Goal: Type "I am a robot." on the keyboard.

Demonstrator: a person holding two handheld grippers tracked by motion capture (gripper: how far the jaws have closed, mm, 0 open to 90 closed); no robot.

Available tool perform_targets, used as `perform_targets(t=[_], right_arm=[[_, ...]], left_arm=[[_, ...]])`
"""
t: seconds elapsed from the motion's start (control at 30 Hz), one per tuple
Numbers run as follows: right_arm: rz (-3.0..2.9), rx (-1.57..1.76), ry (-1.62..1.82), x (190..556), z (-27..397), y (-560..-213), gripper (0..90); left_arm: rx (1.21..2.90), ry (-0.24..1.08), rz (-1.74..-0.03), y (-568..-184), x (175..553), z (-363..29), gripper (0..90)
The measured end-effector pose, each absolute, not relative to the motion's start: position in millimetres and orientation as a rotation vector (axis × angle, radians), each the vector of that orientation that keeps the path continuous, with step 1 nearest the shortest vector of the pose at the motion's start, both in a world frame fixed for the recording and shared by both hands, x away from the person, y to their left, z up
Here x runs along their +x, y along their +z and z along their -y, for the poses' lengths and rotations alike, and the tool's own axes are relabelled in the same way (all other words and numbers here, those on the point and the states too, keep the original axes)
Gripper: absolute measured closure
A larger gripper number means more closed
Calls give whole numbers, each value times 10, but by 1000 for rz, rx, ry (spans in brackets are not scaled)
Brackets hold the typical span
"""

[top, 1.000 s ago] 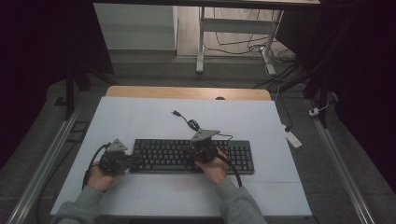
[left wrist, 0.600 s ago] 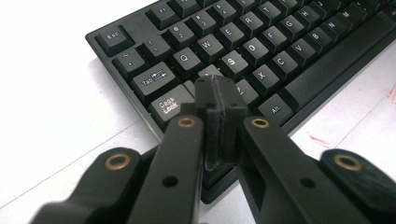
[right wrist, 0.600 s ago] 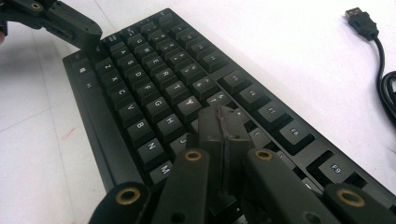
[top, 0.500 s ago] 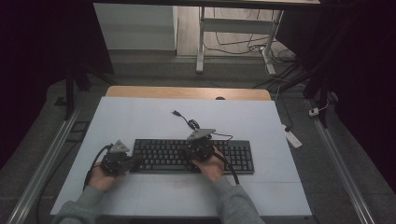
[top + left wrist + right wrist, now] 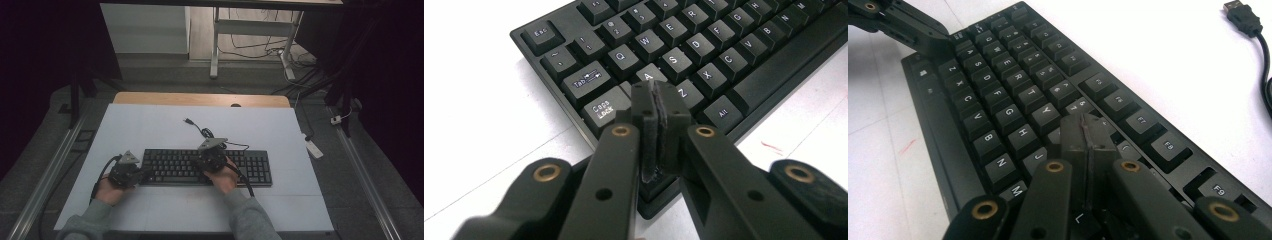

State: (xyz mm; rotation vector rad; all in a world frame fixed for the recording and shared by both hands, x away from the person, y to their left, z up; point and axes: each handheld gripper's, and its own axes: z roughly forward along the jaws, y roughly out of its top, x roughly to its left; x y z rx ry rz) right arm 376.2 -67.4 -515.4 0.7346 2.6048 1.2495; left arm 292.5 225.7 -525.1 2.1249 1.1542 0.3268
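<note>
A black keyboard (image 5: 170,167) lies across the white table (image 5: 145,130) near its front. Its cable runs back to a loose USB plug (image 5: 188,121), which is also in the right gripper view as the USB plug (image 5: 1243,17). My left gripper (image 5: 144,175) is at the keyboard's left end. In the left gripper view my left gripper (image 5: 655,97) is shut, its tips over the keyboard (image 5: 704,55) between Caps Lock and A. My right gripper (image 5: 210,159) hovers over the keyboard's middle. In its own view my right gripper (image 5: 1087,127) is shut above the keys right of H and J on the keyboard (image 5: 998,90).
A white power adapter (image 5: 311,147) lies on the floor off the table's right edge. Metal rails run along both sides of the table. Desk legs and cables (image 5: 280,50) stand beyond the wooden back edge (image 5: 200,98).
My right gripper has edged slightly to the left over the keyboard. The left gripper has stayed at the keyboard's left end.
</note>
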Motion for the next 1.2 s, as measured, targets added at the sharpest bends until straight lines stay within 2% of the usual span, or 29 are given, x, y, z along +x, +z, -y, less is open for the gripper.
perform_targets(t=[0.97, 1.2], right_arm=[[-2603, 765, 1211, 3798, 658, -5211, 896], [-2573, 738, 1238, 3768, 692, -5136, 895]], left_arm=[[2147, 339, -1148, -5273, 2925, -2236, 888], [2108, 346, -1140, -5231, 2912, -2255, 874]])
